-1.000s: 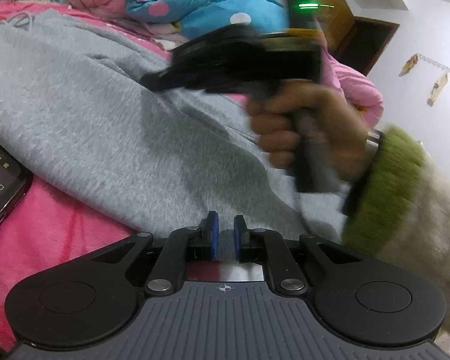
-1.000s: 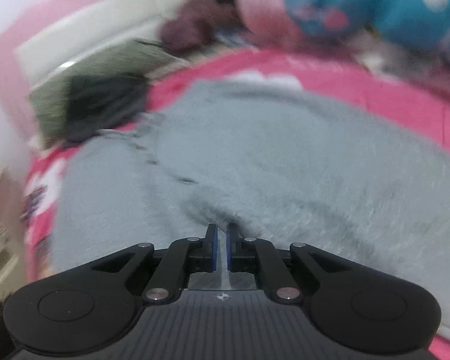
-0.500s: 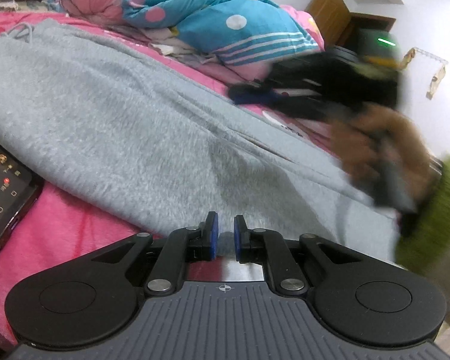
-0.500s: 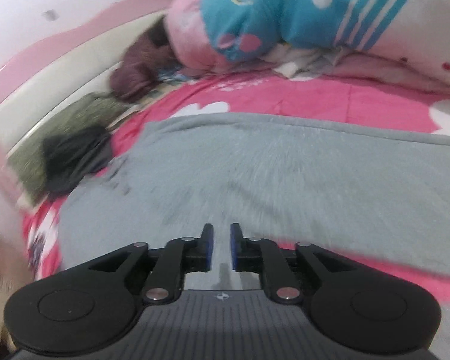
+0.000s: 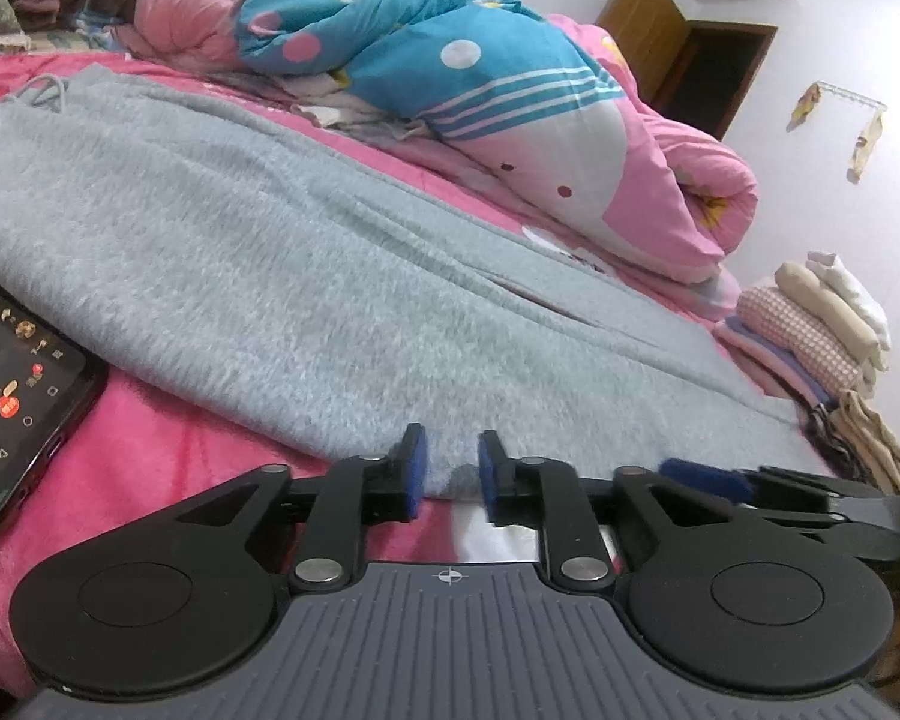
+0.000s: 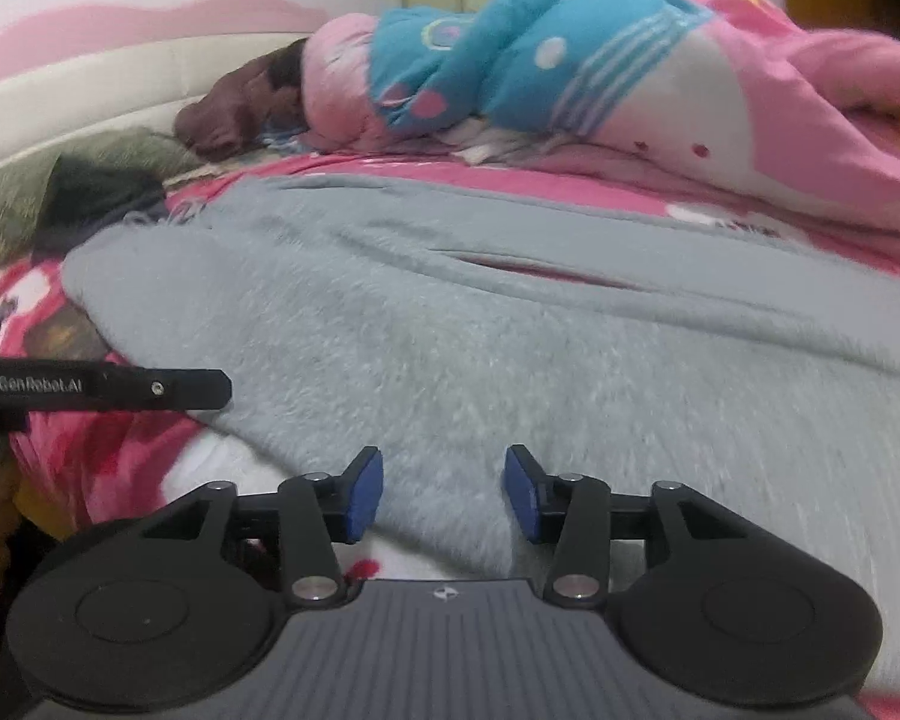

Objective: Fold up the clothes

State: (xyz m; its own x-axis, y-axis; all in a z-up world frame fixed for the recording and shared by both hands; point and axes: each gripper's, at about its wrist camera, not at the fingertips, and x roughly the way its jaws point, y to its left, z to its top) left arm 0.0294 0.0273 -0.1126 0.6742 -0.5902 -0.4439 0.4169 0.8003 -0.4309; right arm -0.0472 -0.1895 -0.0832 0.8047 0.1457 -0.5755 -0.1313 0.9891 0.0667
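Across the pink bedsheet (image 5: 168, 456), spread flat and fuzzy: a grey fleece garment (image 5: 282, 276), long, with soft lengthwise creases and a narrow slit showing pink beneath. At its near hem, the left gripper (image 5: 452, 468), jaws opening, blue pads astride a small bump of the grey edge without pressing it; beside it the right gripper (image 6: 443, 487), jaws opening wider over the fleece, gripping nothing. Beyond, a puffy blue-and-pink quilt (image 5: 450, 66), a glossy dark phone (image 5: 12, 396) and 1 stack of folded clothes (image 5: 822, 324).

Soft indoor light, perhaps motion-blurred edges
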